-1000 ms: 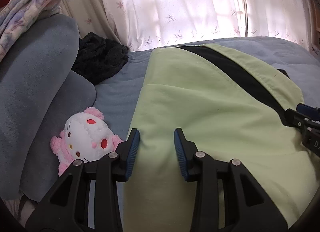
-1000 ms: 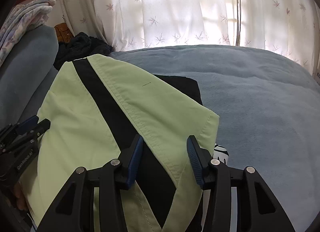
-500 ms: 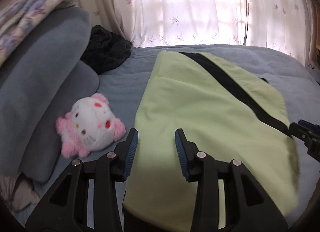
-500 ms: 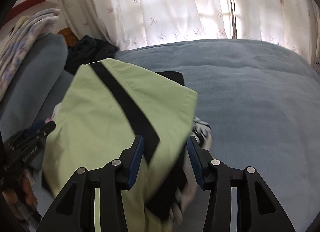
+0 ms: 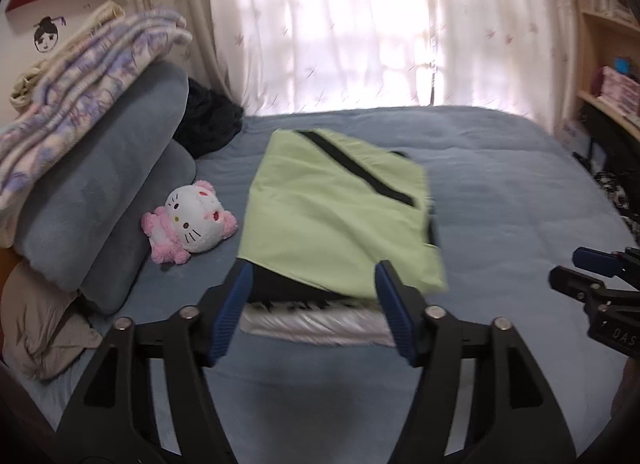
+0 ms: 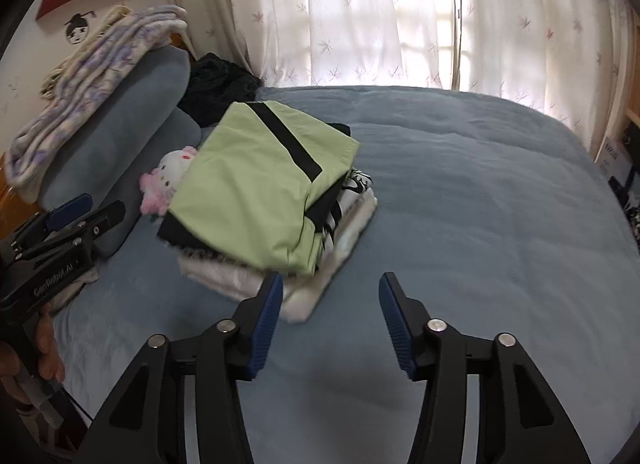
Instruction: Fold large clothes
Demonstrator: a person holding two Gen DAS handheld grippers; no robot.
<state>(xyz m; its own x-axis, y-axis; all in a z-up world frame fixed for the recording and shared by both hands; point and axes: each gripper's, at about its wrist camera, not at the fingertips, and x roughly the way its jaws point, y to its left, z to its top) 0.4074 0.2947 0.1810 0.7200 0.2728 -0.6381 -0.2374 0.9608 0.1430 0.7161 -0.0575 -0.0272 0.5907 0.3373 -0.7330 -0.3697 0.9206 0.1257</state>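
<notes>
The left gripper [image 5: 312, 312] has just been opening and now stands wide apart with nothing between its jaws. The right gripper [image 6: 330, 318], also just opened, holds nothing. The folded green garment [image 6: 256, 187] lies on a pile of clothes on the blue bed [image 6: 460, 203], just beyond both.

Pink plush toy [image 5: 188, 221] beside grey pillows [image 5: 100, 199], perhaps a dark knit [image 5: 210, 127] behind.
</notes>
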